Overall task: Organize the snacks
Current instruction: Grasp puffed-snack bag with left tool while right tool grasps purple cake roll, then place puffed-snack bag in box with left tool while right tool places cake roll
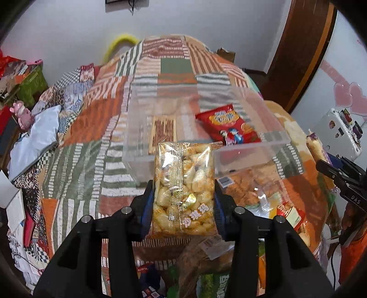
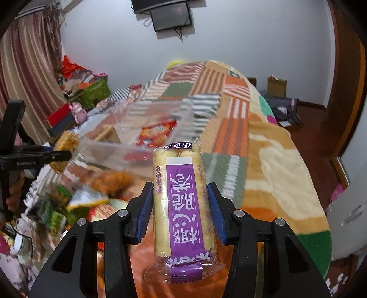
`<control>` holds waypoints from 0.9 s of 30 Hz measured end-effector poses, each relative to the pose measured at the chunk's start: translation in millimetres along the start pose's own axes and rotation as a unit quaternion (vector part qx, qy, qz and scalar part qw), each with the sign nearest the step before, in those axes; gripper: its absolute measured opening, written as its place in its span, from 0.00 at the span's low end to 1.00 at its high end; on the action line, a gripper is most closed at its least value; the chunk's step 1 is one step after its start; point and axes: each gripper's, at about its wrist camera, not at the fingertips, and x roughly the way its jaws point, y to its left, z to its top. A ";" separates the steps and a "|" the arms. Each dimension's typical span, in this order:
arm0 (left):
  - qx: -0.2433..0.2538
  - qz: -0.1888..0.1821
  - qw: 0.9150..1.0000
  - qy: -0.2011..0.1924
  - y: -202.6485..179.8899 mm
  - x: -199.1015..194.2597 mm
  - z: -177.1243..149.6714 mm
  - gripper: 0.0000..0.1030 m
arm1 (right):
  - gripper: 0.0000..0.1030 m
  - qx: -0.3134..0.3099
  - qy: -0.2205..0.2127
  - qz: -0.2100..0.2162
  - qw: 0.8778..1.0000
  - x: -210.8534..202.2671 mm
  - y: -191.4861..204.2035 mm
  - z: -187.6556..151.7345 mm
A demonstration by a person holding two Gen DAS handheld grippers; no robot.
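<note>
- Left wrist view: my left gripper point(image 1: 183, 201) is clamped on a clear bag of yellow puffs point(image 1: 183, 188), blue pads point(image 1: 146, 206) pressing both sides.
- Bag stands upright between the jaws, its top edge in front of the near wall of the clear box point(image 1: 250, 158).
- Box sits on the patchwork blanket point(image 1: 96, 128), just beyond the bag. Inside it: a red snack pack point(image 1: 229, 125) on the right side and a brown-striped flat pack point(image 1: 164, 130) on the left.
- More snack bags point(image 1: 259, 194) lie loose on the blanket below and right of the box; a green pack point(image 1: 213, 284) is at the bottom edge.
- Right gripper point(image 1: 339, 176) shows at the right edge, with a pale roll above it.
- Pink figurine point(image 1: 21, 114) and green carton point(image 1: 32, 82) are well left, off the bed.
- Right wrist view: my right gripper point(image 2: 180, 206) is clamped on a purple-label roll point(image 2: 181, 201) of pale crackers, pads touching both long sides.
- Roll runs lengthwise along the fingers, far end near the box point(image 2: 137, 146), near end sticking out behind the pads.
- Red pack point(image 2: 158, 133) is visible through the box wall; that area is blurred.
- Left gripper point(image 2: 55, 155) is at the left edge holding the puffs point(image 2: 66, 144), beside the box.
- Blurred pile of snacks point(image 2: 75, 197) lies lower left on the blanket point(image 2: 231, 128).
- Wall screen point(image 2: 170, 15) hangs at top centre.
</note>
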 end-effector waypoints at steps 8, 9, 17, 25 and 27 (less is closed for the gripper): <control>-0.005 -0.002 1.000 -0.024 -2.6 -3.3 23.2 0.44 | 0.42 -0.016 -0.031 0.018 0.999 14.1 22.1 33.2; -0.006 -0.003 1.000 -0.026 -2.6 -2.8 26.7 0.44 | 0.42 -0.017 -0.033 0.021 0.999 16.3 23.5 36.9; -0.002 -0.002 0.999 -0.037 -11.0 11.8 49.5 0.43 | 0.42 -0.026 -0.046 0.040 0.998 37.7 38.3 66.9; -0.008 -0.005 0.999 -0.040 -16.6 39.2 67.6 0.44 | 0.42 -0.020 -0.043 0.037 0.998 60.5 37.0 84.5; -0.009 -0.006 0.999 -0.031 -17.3 49.7 70.2 0.44 | 0.42 -0.021 -0.037 0.037 0.998 67.2 36.3 85.9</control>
